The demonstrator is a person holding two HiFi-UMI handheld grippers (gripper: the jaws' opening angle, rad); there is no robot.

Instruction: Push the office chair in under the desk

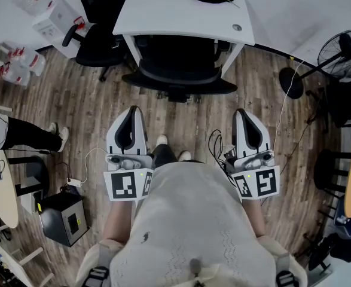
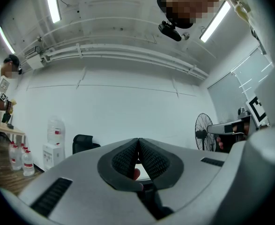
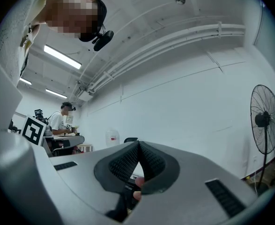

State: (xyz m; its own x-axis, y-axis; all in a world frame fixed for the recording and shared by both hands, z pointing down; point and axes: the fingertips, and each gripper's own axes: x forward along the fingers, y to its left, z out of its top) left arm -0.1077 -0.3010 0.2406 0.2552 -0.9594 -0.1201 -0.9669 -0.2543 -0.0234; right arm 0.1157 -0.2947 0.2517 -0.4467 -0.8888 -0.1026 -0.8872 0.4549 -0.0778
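Note:
The black office chair (image 1: pixel 178 76) stands at the white desk (image 1: pixel 181 14), its seat under the desktop and its curved back showing at the desk's front edge. Both grippers are held close to the person's body, well back from the chair and apart from it. My left gripper (image 1: pixel 133 110) is shut with nothing between its pads. My right gripper (image 1: pixel 241 112) is shut and empty too. In the left gripper view the closed gripper (image 2: pixel 138 142) points up at a white wall. The right gripper view shows the same for the right gripper (image 3: pixel 138 145). Neither gripper view shows the chair.
A second black chair (image 1: pixel 97 34) stands left of the desk. A floor fan (image 1: pixel 336 52) and cables are at the right, a black box (image 1: pixel 61 217) at lower left, water bottles (image 1: pixel 20 64) at far left. Another person's legs (image 1: pixel 26 133) reach in from the left.

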